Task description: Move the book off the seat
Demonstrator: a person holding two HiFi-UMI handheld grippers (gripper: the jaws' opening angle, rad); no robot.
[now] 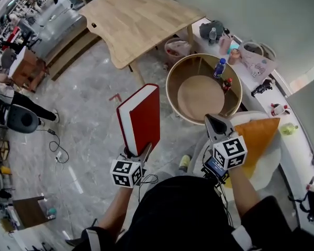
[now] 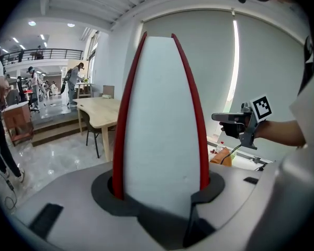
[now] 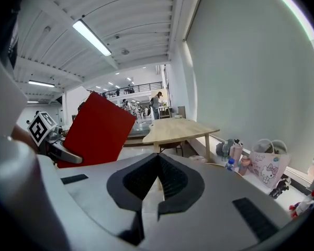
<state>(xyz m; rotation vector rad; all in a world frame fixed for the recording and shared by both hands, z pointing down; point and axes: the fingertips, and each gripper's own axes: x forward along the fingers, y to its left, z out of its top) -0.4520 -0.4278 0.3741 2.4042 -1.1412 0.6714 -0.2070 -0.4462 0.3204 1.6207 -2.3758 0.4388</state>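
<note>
A red hardcover book (image 1: 141, 118) with white page edges stands upright in the air over the floor, with my left gripper (image 1: 142, 155) shut on its lower end. The left gripper view shows the book's pages (image 2: 159, 119) rising between the pads of the left gripper (image 2: 159, 195). My right gripper (image 1: 213, 123) is shut on nothing and hovers by the near rim of a round wooden tub (image 1: 172, 95). Below it lies an orange cushion (image 1: 257, 136) on a white seat (image 1: 275, 158). In the right gripper view the book (image 3: 94, 130) is at left, beyond the shut right gripper (image 3: 158, 163).
A light wooden table (image 1: 138, 17) stands ahead. A white ledge (image 1: 298, 150) along the right wall holds bottles (image 1: 220, 67), a printed bag (image 1: 259, 61) and small toys. Cables (image 1: 57, 145) and a black device (image 1: 21, 118) lie on the marble floor at left.
</note>
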